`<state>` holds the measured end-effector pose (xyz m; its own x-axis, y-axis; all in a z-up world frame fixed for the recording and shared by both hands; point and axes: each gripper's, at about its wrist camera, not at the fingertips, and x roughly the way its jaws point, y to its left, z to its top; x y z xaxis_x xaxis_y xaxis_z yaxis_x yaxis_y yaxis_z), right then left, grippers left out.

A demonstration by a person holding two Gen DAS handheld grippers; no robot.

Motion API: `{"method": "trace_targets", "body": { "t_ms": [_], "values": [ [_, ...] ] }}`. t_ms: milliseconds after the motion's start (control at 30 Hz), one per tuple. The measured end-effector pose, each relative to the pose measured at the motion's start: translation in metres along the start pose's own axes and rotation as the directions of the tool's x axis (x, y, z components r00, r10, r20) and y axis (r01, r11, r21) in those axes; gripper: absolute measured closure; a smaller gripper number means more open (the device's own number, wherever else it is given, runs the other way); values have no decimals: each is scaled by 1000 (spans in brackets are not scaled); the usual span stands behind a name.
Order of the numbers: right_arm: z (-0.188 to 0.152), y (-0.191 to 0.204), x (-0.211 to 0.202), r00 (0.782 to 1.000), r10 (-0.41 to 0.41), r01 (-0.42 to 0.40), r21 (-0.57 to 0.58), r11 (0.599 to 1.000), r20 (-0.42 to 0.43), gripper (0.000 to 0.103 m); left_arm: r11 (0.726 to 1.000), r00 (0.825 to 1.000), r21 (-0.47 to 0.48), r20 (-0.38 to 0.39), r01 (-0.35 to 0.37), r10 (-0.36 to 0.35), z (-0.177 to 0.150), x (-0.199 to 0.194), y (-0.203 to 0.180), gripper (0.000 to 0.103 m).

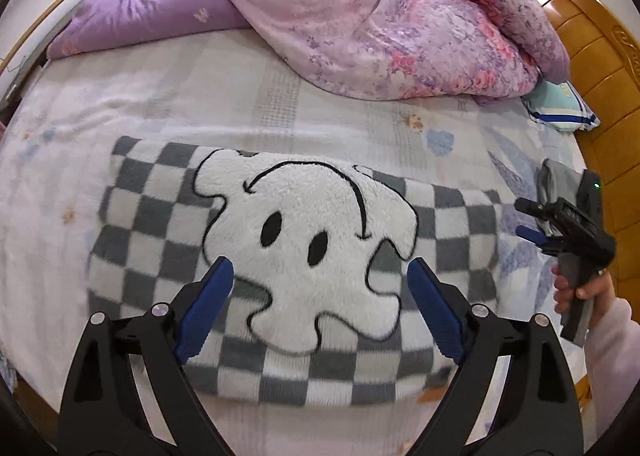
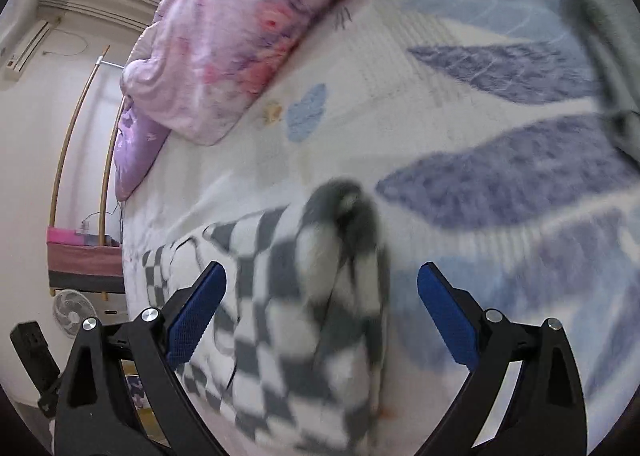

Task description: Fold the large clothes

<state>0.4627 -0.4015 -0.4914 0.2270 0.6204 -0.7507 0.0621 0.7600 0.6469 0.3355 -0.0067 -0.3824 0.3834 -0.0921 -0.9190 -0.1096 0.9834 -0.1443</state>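
Note:
A grey-and-white checkered fleece garment [image 1: 280, 240] with a white fluffy ghost-like patch lies folded into a wide band on the bed. My left gripper [image 1: 320, 276] hovers above its near middle, open, with nothing pinched between the blue pads. In the left wrist view the right gripper [image 1: 532, 224] is seen at the garment's right end, held by a hand in a pale sleeve. In the right wrist view the right gripper [image 2: 322, 284] stands open over that folded end of the garment [image 2: 320, 296], its pads apart from the cloth.
A crumpled purple floral quilt [image 1: 360, 16] fills the far side of the bed. A small pillow [image 1: 560, 108] lies by the wooden headboard [image 1: 600, 76] at right. The bedsheet [image 1: 280, 104] is pale with leaf prints. A fan [image 2: 72, 312] stands on the floor beside the bed.

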Motion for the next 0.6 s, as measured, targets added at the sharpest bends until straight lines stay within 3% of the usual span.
{"method": "trace_targets", "body": {
  "t_ms": [100, 200, 233, 300, 400, 500, 567, 600],
  "values": [
    [20, -17, 37, 996, 70, -68, 47, 997, -56, 10, 1000, 1000, 16, -17, 5, -5, 10, 28, 1, 14],
    [19, -31, 79, 971, 145, -125, 112, 986, -188, 6, 1000, 998, -14, -61, 19, -20, 19, 52, 8, 14],
    [15, -28, 78, 975, 145, -133, 86, 987, -167, 6, 999, 998, -30, -64, 26, -28, 23, 56, 11, 14],
    [1, -22, 75, 974, 138, -129, 61, 990, -178, 6, 999, 996, -47, -85, 24, -28, 27, 64, 15, 14],
    [-39, -17, 77, 943, 166, -150, 75, 986, -290, 7, 999, 990, -52, -139, 8, -15, 40, 78, 18, 14],
    [-82, -8, 70, 935, 109, -92, 67, 994, -339, 10, 1000, 988, -20, -152, -16, 12, 55, 90, 16, 21],
    [-101, 0, 68, 937, 23, -9, 43, 999, -348, 35, 1000, 987, -8, -160, 0, -2, 67, 99, 14, 39],
    [-107, 5, 64, 947, -49, 56, 15, 998, -319, 39, 1000, 985, -13, -174, 14, -16, 73, 104, 13, 44]
  ]
}}
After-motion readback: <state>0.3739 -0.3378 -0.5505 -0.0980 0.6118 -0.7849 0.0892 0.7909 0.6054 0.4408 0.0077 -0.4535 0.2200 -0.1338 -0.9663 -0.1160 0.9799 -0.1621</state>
